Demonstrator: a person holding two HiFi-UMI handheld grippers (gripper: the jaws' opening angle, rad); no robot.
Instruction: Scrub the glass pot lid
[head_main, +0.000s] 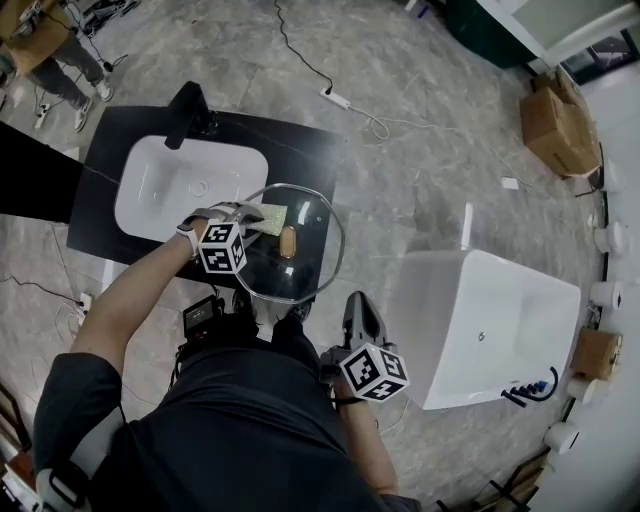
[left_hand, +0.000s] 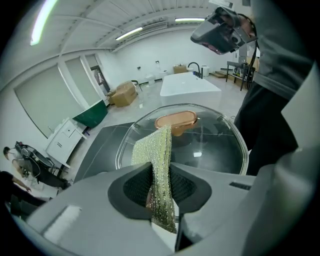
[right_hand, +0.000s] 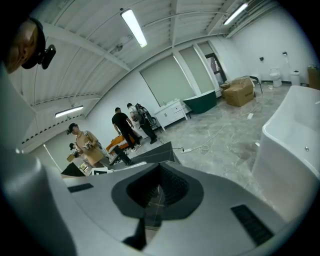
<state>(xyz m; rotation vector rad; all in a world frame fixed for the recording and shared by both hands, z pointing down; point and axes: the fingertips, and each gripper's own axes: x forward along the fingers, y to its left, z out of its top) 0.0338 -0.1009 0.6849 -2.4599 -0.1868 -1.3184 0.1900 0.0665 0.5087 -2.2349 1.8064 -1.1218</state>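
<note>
Both grippers are closed on something. The left gripper (head_main: 250, 215) (left_hand: 160, 192) is clenched on a green scouring pad (left_hand: 155, 150). The right gripper (head_main: 355, 305) (right_hand: 155, 195) seems to grasp the glass lid (head_main: 315, 240) by its rim, with a glassy sliver showing between its jaws. The lid is held just beside the white sink (head_main: 170, 200), partly over the dark counter (head_main: 110, 150). It sits under the pad, whose free end touches the glass next to the brown handle (head_main: 288, 241). Scrubbing looks barely started: no suds show, and most of the glass is likely still to do.
</note>
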